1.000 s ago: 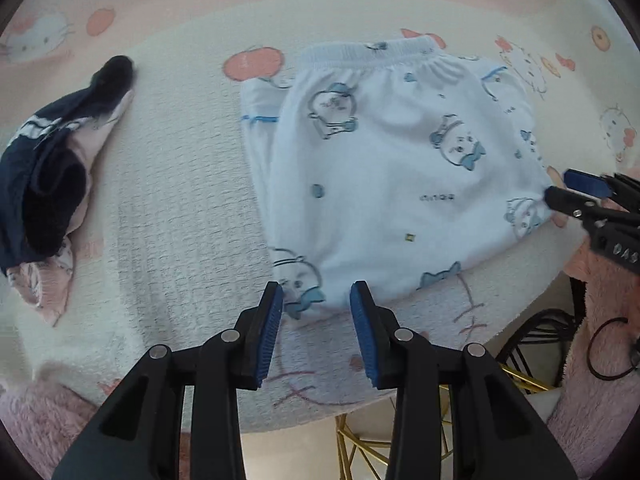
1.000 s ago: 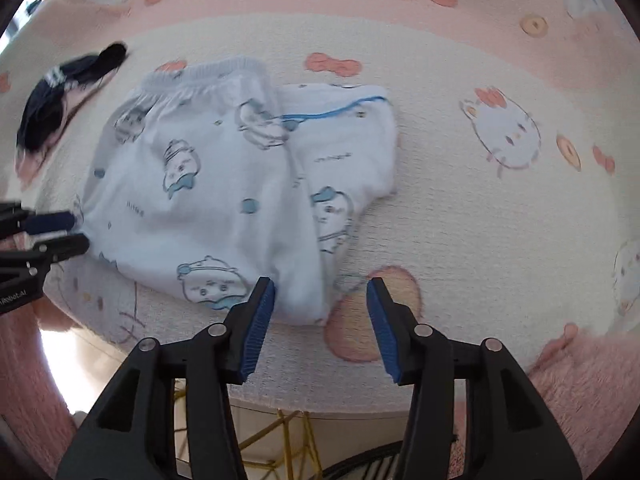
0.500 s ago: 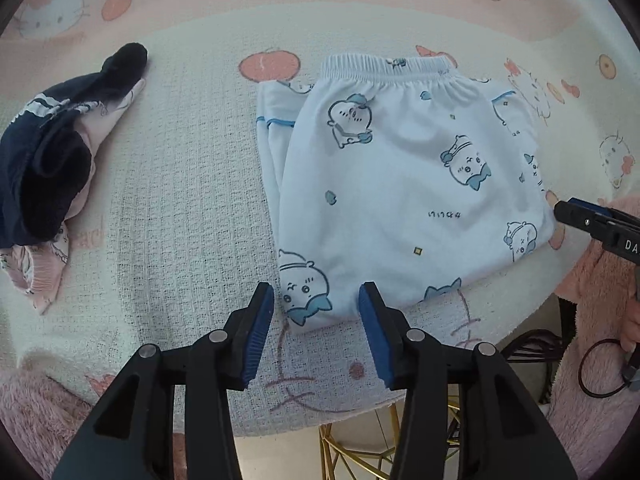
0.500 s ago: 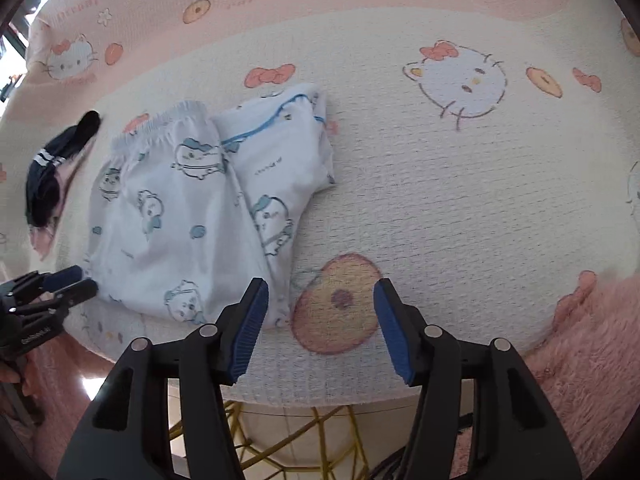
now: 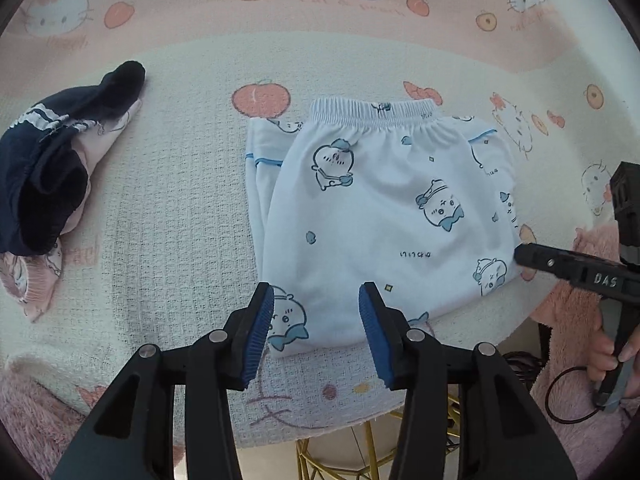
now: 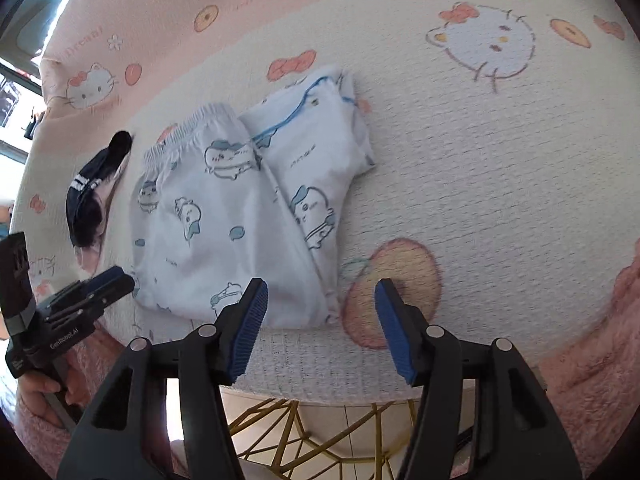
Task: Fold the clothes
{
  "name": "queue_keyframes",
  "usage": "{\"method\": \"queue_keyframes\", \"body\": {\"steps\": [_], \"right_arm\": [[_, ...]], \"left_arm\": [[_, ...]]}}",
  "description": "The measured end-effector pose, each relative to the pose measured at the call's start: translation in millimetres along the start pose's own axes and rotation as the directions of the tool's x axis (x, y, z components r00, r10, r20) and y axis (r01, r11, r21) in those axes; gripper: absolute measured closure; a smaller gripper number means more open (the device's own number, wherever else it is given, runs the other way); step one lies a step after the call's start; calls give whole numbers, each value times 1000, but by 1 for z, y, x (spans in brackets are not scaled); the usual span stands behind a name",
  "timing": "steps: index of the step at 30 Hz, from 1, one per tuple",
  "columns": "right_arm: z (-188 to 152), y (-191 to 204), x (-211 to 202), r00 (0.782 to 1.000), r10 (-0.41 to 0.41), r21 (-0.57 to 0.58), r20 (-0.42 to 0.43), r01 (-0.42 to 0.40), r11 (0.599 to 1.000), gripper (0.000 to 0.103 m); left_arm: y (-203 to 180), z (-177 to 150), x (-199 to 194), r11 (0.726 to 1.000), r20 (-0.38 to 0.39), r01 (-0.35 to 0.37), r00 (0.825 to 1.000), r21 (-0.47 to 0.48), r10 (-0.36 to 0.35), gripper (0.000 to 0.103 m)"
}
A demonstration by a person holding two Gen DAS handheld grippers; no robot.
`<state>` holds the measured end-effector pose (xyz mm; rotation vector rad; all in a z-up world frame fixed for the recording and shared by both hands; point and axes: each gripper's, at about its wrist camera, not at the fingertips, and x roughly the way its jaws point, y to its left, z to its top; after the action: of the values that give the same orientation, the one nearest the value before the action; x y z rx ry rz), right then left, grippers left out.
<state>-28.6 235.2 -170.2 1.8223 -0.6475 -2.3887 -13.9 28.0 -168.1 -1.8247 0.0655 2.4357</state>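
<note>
White printed pants, one folded pair, lie on the blanket near its front edge, waistband pointing away from us. One dark garment lies left. Our left gripper and right gripper both gape, holding nothing. Only the right view shows a window.

cream waffle-weave blanket with pink border and cartoon cat and fruit prints, covering the support surface. on it lie folded pale blue printed trousers, waistband at the far side, and, well apart at left, a crumpled navy-and-pink garment.
</note>
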Motion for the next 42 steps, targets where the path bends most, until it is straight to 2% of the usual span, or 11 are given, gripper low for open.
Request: {"method": "queue_keyframes", "body": {"steps": [5, 10, 14, 16, 19, 23, 27, 33, 35, 37, 42], "right_arm": [[0, 9, 0, 962, -268, -96, 48, 272, 958, 46], [-2, -3, 1, 998, -58, -6, -12, 58, 998, 42], [-3, 18, 9, 1000, -23, -79, -5, 23, 997, 29], [-1, 29, 12, 1000, -10, -126, 3, 11, 992, 68], [2, 38, 18, 1000, -31, -196, 1, 30, 980, 82], [20, 43, 5, 999, 25, -214, 45, -15, 977, 86], [44, 105, -5, 988, 101, -370, 120, -50, 928, 87], [46, 134, 27, 985, 174, -469, -6, -157, 869, 87], [41, 130, 49, 972, 219, -421, -87, -235, 876, 88], [33, 122, 68, 942, 300, -334, -150, -334, 882, 85], [20, 113, 65, 950, 285, -344, -129, -313, 885, 82]], "left_arm": [[5, 4, 0, 998, 17, 46, 999, -49, -45, 57], [12, 12, -4, 984, 72, 134, 989, -121, -126, 57], [0, 15, -13, 988, 123, 132, 985, -81, -122, 57], [-4, 12, -16, 990, 135, 130, 983, -59, -121, 58], [-3, 15, -15, 986, 146, 156, 978, -59, -147, 61], [2, 18, -17, 978, 168, 188, 971, -89, -172, 61], [10, 17, -14, 967, 164, 222, 966, -125, -201, 61], [33, 13, -14, 935, 180, 277, 954, -222, -240, 61], [39, 12, -16, 919, 195, 316, 942, -234, -274, 61], [41, 16, -19, 881, 232, 407, 906, -241, -355, 61], [24, 38, -7, 838, 205, 500, 863, -220, -461, 61]]}}
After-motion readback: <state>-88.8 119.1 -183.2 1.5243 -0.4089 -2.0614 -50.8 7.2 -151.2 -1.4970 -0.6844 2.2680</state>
